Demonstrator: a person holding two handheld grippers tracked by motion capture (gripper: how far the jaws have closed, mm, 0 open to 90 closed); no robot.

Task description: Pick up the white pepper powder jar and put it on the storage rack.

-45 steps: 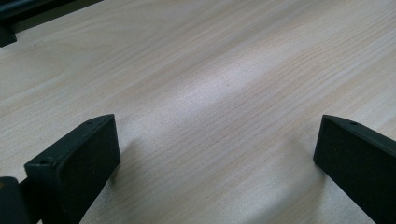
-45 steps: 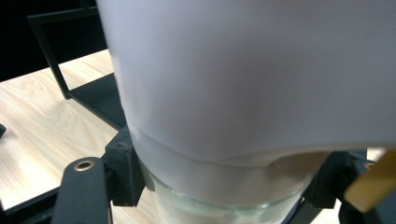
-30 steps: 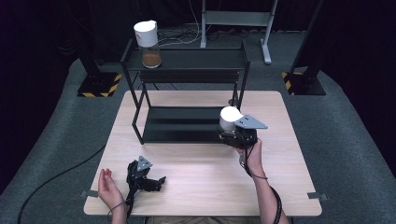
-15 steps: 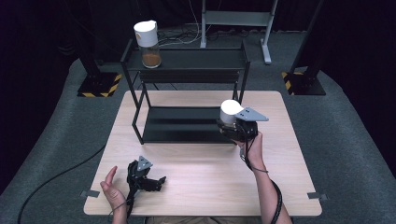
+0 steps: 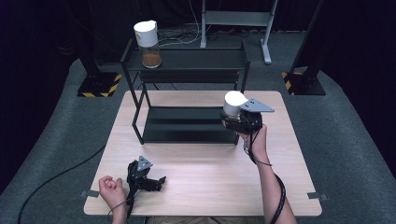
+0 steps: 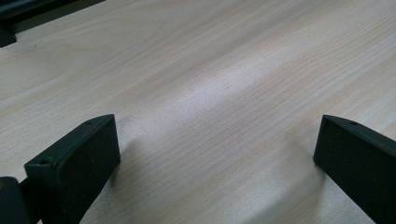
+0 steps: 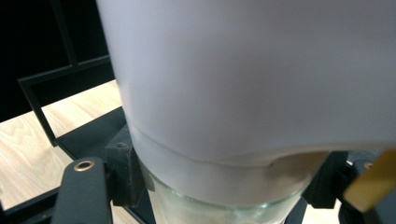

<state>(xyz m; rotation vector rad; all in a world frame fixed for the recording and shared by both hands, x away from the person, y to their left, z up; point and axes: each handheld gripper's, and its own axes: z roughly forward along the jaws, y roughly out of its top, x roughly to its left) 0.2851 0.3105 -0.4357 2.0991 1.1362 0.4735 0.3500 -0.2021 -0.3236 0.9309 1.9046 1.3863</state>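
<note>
White-capped and made of glass, one jar (image 5: pixel 233 103) sits clamped in our right gripper (image 5: pixel 241 120) near the rack (image 5: pixel 187 79), another jar (image 5: pixel 148 43) already on top; left gripper (image 5: pixel 144 176) rests wide, empty.

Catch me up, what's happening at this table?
A person works two handheld grippers. The right gripper is shut on a white-lidded glass jar, held up by the right end of the black two-tier shelf. A second jar with brown contents stands on the top tier's left end. The left gripper lies open on the wooden table.
</note>
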